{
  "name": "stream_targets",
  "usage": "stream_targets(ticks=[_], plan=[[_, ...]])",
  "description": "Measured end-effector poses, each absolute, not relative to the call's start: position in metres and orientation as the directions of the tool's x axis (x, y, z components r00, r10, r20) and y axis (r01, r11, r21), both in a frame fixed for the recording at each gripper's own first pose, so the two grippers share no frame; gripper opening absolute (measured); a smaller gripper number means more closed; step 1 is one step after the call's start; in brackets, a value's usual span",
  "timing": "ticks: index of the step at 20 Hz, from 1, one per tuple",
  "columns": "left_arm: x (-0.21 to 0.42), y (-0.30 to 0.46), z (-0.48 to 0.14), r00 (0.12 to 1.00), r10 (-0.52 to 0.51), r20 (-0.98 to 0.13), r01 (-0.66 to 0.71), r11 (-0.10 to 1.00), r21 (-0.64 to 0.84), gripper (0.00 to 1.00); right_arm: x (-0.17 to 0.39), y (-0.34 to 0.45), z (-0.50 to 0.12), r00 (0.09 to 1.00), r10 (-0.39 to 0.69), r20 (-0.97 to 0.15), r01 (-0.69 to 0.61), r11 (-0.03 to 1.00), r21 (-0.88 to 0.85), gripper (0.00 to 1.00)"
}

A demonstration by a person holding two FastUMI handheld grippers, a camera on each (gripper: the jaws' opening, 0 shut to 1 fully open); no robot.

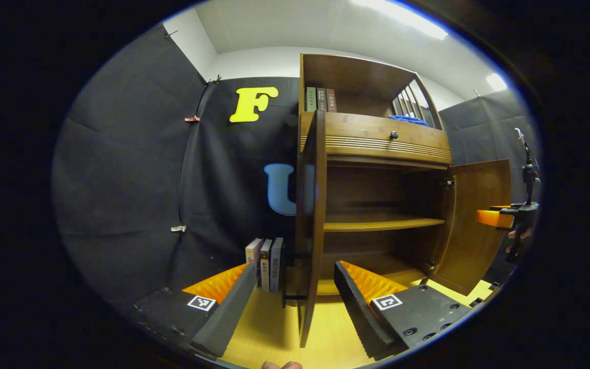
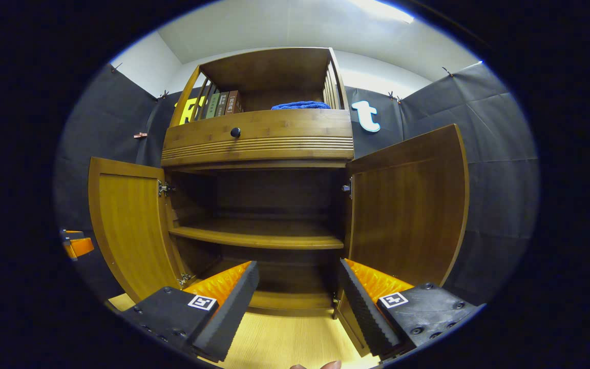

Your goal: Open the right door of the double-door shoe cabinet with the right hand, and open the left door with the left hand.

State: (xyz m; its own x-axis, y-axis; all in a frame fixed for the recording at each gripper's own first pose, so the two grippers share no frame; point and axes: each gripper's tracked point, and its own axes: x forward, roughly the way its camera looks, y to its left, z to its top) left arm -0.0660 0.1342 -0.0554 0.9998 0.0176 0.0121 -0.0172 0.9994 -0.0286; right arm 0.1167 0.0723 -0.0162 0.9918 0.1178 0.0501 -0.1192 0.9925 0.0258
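Standing swung out, the left door [image 1: 309, 225] sat edge-on between the left gripper [image 1: 295, 302] jaws, the right door [image 2: 407, 205] beyond the right gripper [image 2: 297, 302]; both jaws gaped, empty. Closing now could nip that edge.

Shoe cabinet [image 2: 257, 154] stood on the floor [image 2: 285, 338] against the booth wall, both doors swung out. In the right gripper view, left door [image 2: 128, 230] hung out to the left of the opening, right door [image 2: 407, 205] to the right, inner shelf [image 2: 259, 237] between them. Drawer with knob [image 2: 235, 132] sat above the opening; above that, an open top compartment held books [image 2: 222, 104] at its left and a folded cloth [image 2: 301, 105] at its right. In the left gripper view, left door [image 1: 311, 225] stood edge-on ahead between the left gripper [image 1: 295, 302] fingers, touching neither. More books [image 1: 265, 264] stood on the floor left of the cabinet. Right gripper [image 1: 500, 218] sat just beside the right door's [image 1: 477, 225] outer edge.
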Motion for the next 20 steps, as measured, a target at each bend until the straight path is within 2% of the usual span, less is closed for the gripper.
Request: stream_targets(ticks=[14,20], plan=[[-0.04,0.041,-0.029,0.996,-0.085,0.04,0.085,0.996,0.006,0.95,0.101,0.072,-0.008,0.991,0.115,0.067,-0.116,0.993,0.014,0.99],[-0.03,0.032,-0.028,0.997,-0.067,0.023,0.068,0.997,-0.024,0.95,0.099,0.076,-0.005,0.99,0.115,0.077,-0.116,0.993,0.012,0.99]])
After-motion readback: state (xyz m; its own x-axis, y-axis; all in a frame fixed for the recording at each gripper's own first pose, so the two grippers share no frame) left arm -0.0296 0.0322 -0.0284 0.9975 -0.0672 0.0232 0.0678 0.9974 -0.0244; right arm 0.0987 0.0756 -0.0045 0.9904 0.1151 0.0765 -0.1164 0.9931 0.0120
